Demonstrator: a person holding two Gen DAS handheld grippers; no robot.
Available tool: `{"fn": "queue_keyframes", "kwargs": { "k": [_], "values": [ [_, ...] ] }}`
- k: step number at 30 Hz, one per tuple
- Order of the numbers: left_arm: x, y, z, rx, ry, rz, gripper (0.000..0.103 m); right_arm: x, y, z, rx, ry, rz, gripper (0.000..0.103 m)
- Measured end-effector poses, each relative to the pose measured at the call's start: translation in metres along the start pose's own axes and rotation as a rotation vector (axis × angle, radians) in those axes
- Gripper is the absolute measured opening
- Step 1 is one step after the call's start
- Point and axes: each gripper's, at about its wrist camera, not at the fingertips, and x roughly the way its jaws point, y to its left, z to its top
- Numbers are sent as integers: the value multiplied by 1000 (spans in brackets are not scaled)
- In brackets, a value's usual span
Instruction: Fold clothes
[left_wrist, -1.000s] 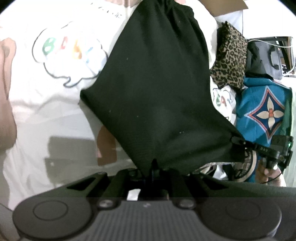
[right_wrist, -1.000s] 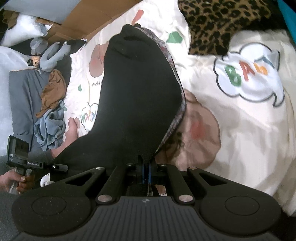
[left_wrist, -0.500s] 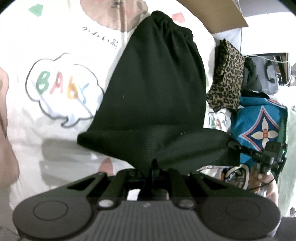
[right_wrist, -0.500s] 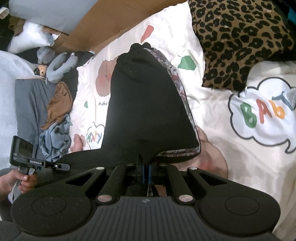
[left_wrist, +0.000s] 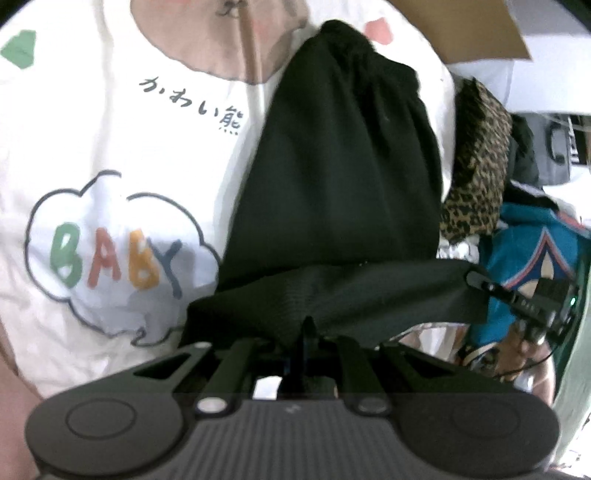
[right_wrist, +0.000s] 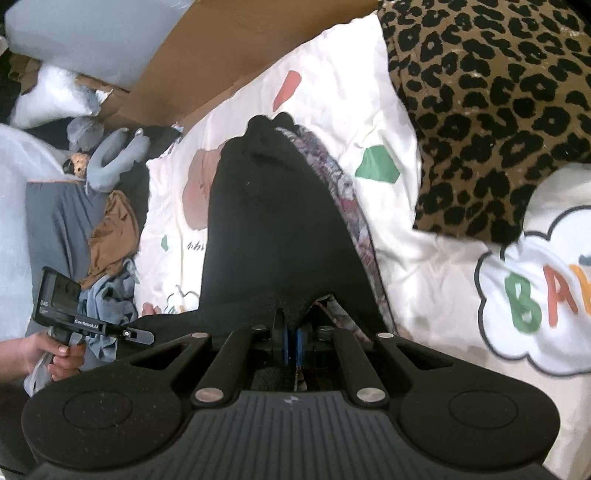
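Observation:
A black garment (left_wrist: 340, 177) with a gathered far end lies along the white printed bedspread (left_wrist: 110, 147). Its near edge is lifted and stretched between both grippers. My left gripper (left_wrist: 306, 328) is shut on one corner of that edge. My right gripper (right_wrist: 288, 325) is shut on the other corner; in the right wrist view the black garment (right_wrist: 273, 229) shows a patterned lining along its right side. The right gripper also shows at the garment's right corner in the left wrist view (left_wrist: 480, 280), and the left gripper shows in the right wrist view (right_wrist: 140, 334).
A leopard-print cloth (right_wrist: 491, 110) lies on the bed to the right of the garment. A teal patterned fabric (left_wrist: 532, 251) lies beyond it. A pile of grey, brown and blue clothes (right_wrist: 107, 236) and a cardboard sheet (right_wrist: 229, 48) sit at the bed's far left edge.
Both grippers have carried the garment's near edge forward over the bed and lower. The hanging cloth has settled flatter, and more of the bedspread print is in sight.

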Motion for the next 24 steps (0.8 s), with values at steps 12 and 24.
{"fn": "queue_keyframes", "kwargs": {
  "k": [12,24],
  "values": [
    [27,9,47,118,29,25,9,37,-15,22,9,-2,-62,6],
    [39,30,29,154,12,-60,29,47,5,27,-70,24,-184,25]
  ]
}}
